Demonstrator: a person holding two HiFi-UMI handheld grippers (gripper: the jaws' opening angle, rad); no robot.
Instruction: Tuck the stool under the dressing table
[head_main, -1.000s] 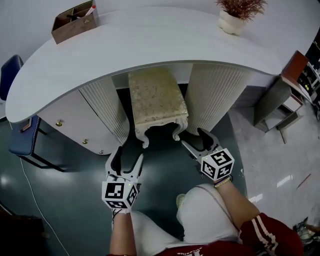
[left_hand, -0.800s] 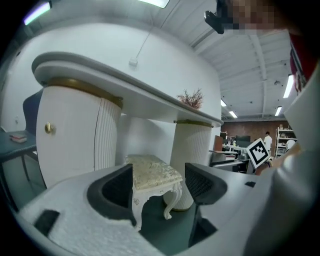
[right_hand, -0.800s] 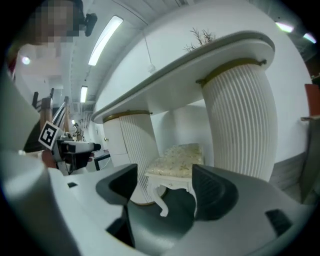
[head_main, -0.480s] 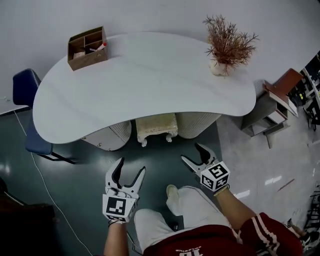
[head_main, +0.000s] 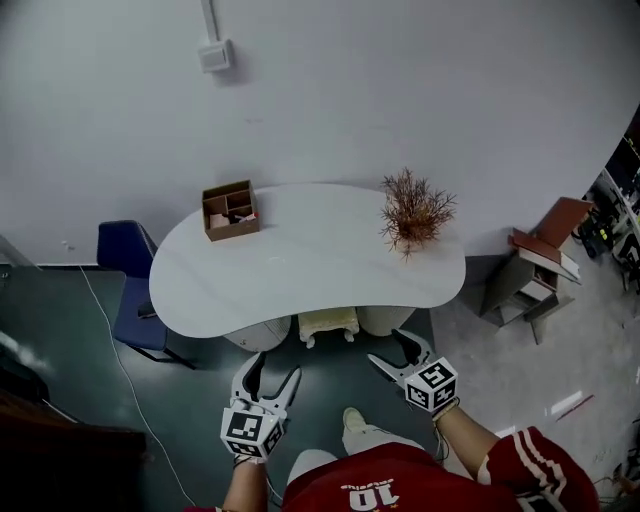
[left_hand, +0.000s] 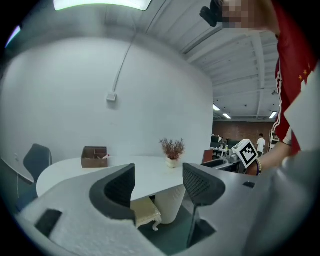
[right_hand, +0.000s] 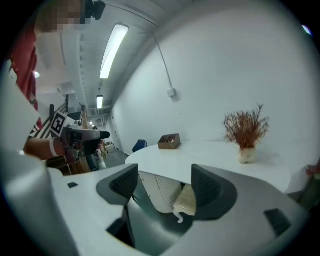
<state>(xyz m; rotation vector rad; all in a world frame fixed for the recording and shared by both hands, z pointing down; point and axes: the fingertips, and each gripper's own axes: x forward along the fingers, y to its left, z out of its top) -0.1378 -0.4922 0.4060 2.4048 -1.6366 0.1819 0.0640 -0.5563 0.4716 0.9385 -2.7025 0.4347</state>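
Risen and drawn back since a second ago, away from the cream upholstered stool (head_main: 328, 322), now tucked under the white kidney-shaped dressing table (head_main: 300, 262).

From the left: navy blue chair (head_main: 125, 300) beside the table's end; brown compartmented cardboard box (head_main: 229, 210) on the top; left gripper (head_main: 270, 368) before the table's front edge, jaws moderately apart, nothing between; stool between the ribbed white pedestals (head_main: 383, 320), only its front end showing; right gripper (head_main: 388, 348), jaws likewise apart and empty; reddish dried plant in a white pot (head_main: 412, 212); grey side cabinet (head_main: 528, 285) far right.
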